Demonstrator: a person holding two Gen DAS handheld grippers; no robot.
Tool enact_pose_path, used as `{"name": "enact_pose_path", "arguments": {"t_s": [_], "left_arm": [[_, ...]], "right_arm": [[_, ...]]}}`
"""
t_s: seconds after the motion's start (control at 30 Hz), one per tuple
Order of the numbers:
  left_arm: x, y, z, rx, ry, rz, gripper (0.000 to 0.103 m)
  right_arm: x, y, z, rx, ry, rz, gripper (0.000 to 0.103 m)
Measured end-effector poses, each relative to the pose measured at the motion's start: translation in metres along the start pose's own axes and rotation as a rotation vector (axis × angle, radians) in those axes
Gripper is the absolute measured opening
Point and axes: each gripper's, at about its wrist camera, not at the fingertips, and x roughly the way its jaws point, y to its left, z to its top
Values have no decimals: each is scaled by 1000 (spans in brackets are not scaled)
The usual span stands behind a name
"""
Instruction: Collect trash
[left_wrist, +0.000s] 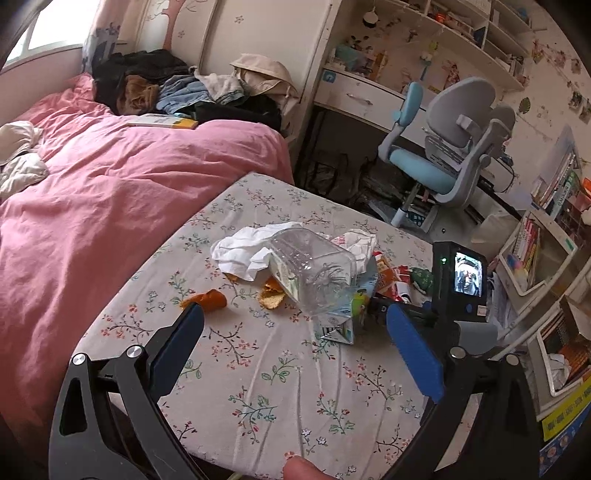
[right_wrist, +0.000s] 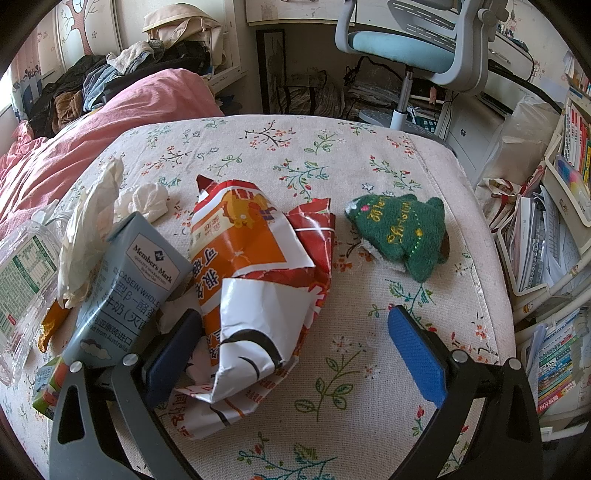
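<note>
Trash lies on a table with a floral cloth (left_wrist: 258, 387). In the left wrist view I see crumpled white tissues (left_wrist: 243, 247), a clear plastic container (left_wrist: 314, 273) on its side, orange peels (left_wrist: 208, 299) and a milk carton (left_wrist: 347, 317). My left gripper (left_wrist: 295, 328) is open and empty, short of the pile. In the right wrist view an orange-and-white snack bag (right_wrist: 251, 288) lies between the fingers of my open right gripper (right_wrist: 291, 339). The grey milk carton (right_wrist: 125, 280), tissues (right_wrist: 147, 199) and a green knitted item (right_wrist: 402, 232) lie around it.
A bed with a pink duvet (left_wrist: 110, 177) and piled clothes (left_wrist: 184, 88) is left of the table. A blue-grey desk chair (left_wrist: 450, 147) and desk stand beyond it. Shelves of books (right_wrist: 554, 258) crowd the right side. The right gripper's camera (left_wrist: 461, 273) shows at right.
</note>
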Motion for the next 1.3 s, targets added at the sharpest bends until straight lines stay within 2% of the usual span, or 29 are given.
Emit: {"name": "enact_pose_path", "arguments": {"t_s": [0.3,0.37,0.47,0.53,0.6,0.67,0.73,0.8,0.83,0.9,0.97,1.03,1.1,1.17,1.27,1.3], "left_arm": [[-2,4,1,-14,-8,-2,96],[0,10,2,-35,15,-11,96],[7,31,8,-55,62,-66,96],[3,44,11,-69,2,-18,96],[-5,53,15,-67,-81,61,96],[-2,59,19,-39,-92,102,96],[8,62,26,25,-67,115,96],[24,59,40,157,-7,135,96],[29,58,45,190,15,138,96],[35,54,64,219,36,117,96],[33,45,77,222,-10,104,96],[35,38,81,217,-24,41,96],[50,34,69,260,35,-24,96],[67,38,52,294,110,-20,96],[95,52,47,246,256,38,96],[95,53,49,234,251,17,96]], "right_arm": [[0,0,0,0,0,0,96],[0,-1,0,0,0,0,96],[1,1,0,0,0,0,96],[1,1,0,0,0,0,96],[0,-1,0,0,0,0,96],[0,0,0,0,0,0,96],[1,1,0,0,0,0,96],[0,-1,0,0,0,0,96],[1,0,0,0,0,0,96],[1,1,1,0,0,0,96],[1,1,1,0,0,-1,96],[1,1,1,0,0,-1,96],[1,1,1,0,0,-1,96],[2,1,1,0,0,-1,96],[1,0,1,0,0,-1,96],[2,1,1,1,0,-1,96]]}}
